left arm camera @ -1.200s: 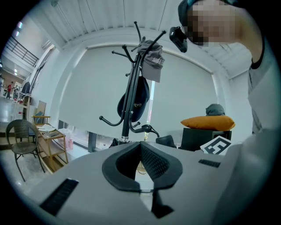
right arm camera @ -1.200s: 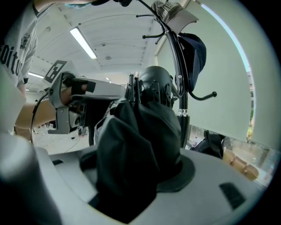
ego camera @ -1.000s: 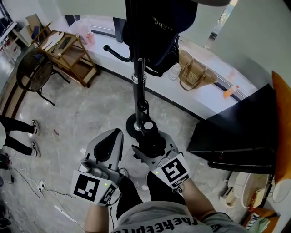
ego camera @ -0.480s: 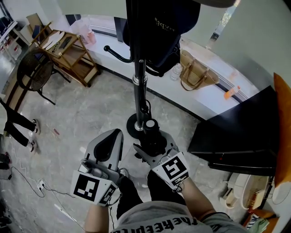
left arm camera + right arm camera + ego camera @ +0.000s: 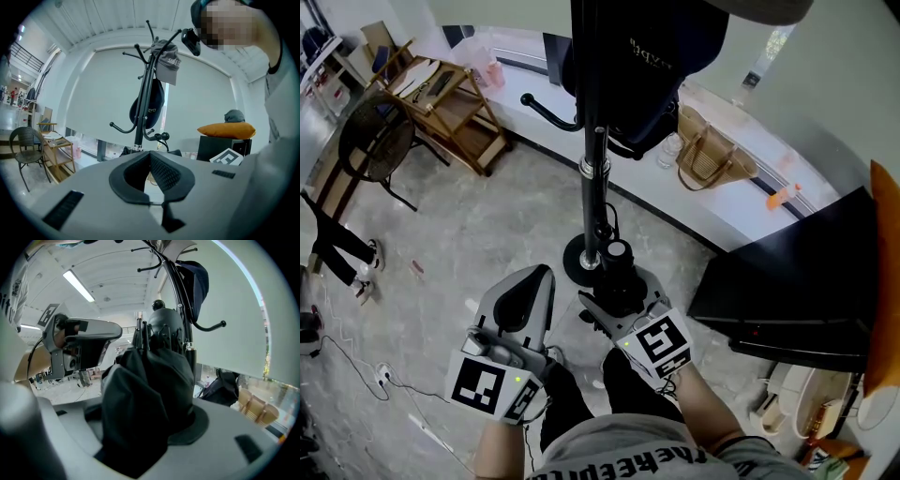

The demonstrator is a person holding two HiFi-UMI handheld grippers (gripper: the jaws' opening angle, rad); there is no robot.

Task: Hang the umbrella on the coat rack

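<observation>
Right gripper (image 5: 623, 298) is clamped on the folded black umbrella (image 5: 617, 267), jaws closed round the bunched fabric. It holds the umbrella on end, just short of the coat rack (image 5: 596, 178) and low, near its base. I'd guess it's gripped by the body so the top end stays free for hooking. I can't make out a strap or loop in any view. Left gripper (image 5: 534, 281) has its jaws together with nothing in them. It sits beside the right one, also on the person's side of the rack, probably kept spare to steady or open the loop. High on the rack hang a dark bag (image 5: 642, 66) and a cap (image 5: 167, 58). The lower curved hook (image 5: 546, 110) sticking out from the pole is bare, so that looks like the likely target. The umbrella needs lifting well up the pole to reach it.
</observation>
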